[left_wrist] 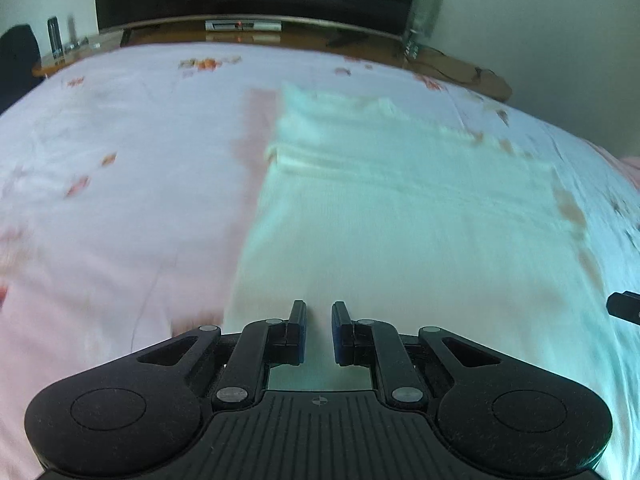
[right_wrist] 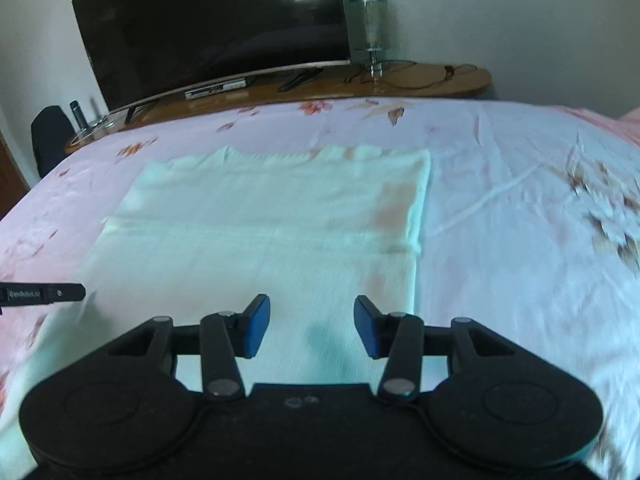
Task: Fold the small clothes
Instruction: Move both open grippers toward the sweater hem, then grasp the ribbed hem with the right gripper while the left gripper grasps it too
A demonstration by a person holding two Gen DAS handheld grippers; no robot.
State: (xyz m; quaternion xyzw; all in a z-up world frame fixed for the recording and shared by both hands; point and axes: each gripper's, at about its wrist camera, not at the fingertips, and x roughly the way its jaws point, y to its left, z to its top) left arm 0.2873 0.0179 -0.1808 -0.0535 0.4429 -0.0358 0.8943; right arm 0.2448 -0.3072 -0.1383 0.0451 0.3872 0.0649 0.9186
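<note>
A pale white garment (left_wrist: 400, 200) lies flat on the pink floral bedsheet (left_wrist: 120, 200), with a folded band across its far part. My left gripper (left_wrist: 319, 312) is above the garment's near left edge, its jaws a small gap apart, nothing between them. In the right wrist view the garment (right_wrist: 280, 220) fills the middle. My right gripper (right_wrist: 312, 322) is wide open and empty over the garment's near right part. The left gripper's tip (right_wrist: 60, 293) shows at the left edge, and the right gripper's tip (left_wrist: 624, 308) at the right edge of the left wrist view.
Beyond the bed stands a wooden shelf (right_wrist: 440, 80) with a dark TV (right_wrist: 208, 28), a glass lamp (right_wrist: 374, 32) and cables. A dark chair (right_wrist: 50, 136) is at the far left. The bedsheet (right_wrist: 520, 220) extends to the right.
</note>
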